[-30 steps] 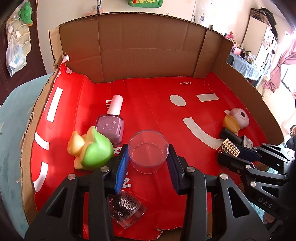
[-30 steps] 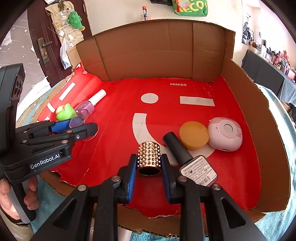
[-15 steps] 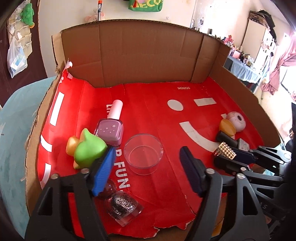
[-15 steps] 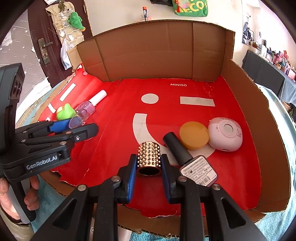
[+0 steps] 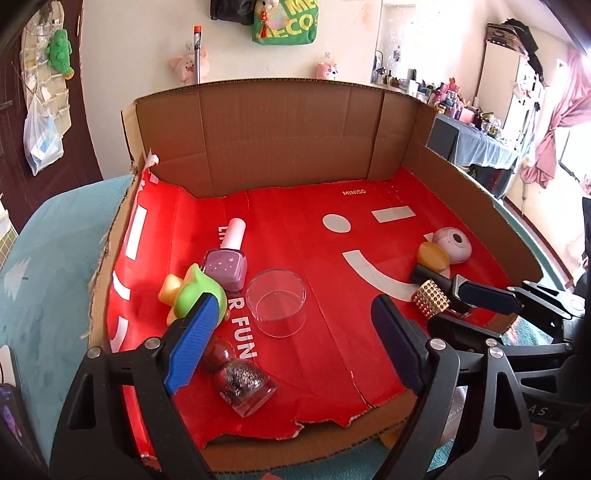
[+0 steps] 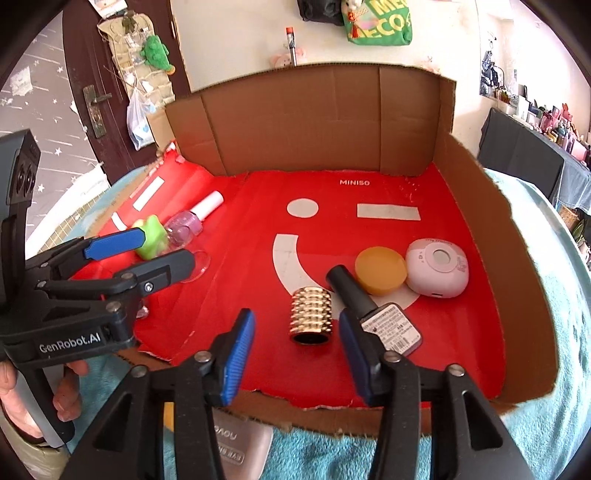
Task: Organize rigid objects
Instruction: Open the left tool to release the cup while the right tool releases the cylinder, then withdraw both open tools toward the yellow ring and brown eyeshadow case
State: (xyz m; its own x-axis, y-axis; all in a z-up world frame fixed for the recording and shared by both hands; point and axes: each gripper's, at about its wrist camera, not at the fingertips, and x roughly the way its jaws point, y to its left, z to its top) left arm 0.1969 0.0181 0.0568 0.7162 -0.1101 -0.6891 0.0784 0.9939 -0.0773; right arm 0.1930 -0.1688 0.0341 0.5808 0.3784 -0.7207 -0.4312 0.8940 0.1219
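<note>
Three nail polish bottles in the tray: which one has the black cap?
The bottle on the right side, lying beside the gold studded cylinder with its barcode label facing up. The lilac bottle has a white cap; the glitter bottle has a dark red one.

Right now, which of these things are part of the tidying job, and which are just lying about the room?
Part of the job:
- clear round dish
- gold studded cylinder
- lilac polish bottle
- green toy
- yellow disc
- pink round case
- cardboard tray

Lying about:
- green bag on the wall
- pig plush
- plastic bag
</note>
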